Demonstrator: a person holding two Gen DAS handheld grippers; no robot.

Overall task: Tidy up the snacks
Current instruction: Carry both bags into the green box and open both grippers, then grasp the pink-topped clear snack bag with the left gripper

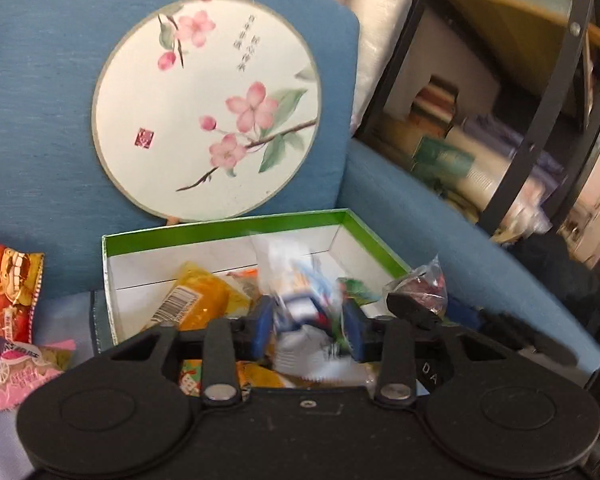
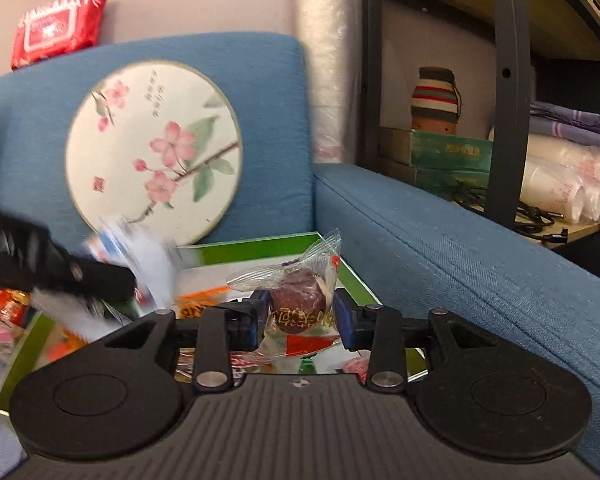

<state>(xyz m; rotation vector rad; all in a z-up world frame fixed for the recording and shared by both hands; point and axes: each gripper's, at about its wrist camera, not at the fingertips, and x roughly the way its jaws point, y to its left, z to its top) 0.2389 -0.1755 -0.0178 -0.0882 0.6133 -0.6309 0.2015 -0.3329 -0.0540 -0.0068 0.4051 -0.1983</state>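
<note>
Snacks are sitting in the white cardboard box with the green rim (image 1: pixel 225 225) on the blue sofa (image 2: pixel 480 256). Left tool (image 1: pixel 308 330) is standing wide around a blurry blue-and-white packet (image 1: pixel 296 304). Right tool (image 2: pixel 300 316) is standing wide around a brown sweet in a clear wrapper (image 2: pixel 298 300) over the box.

One green-rimmed box (image 1: pixel 228 226) sits on the sofa, and one round painted fan (image 1: pixel 208 104) leans behind it. Two hand-held grippers are in view. One red wipes pack (image 2: pixel 58 28) and one striped bottle (image 2: pixel 436 98) also show.
</note>
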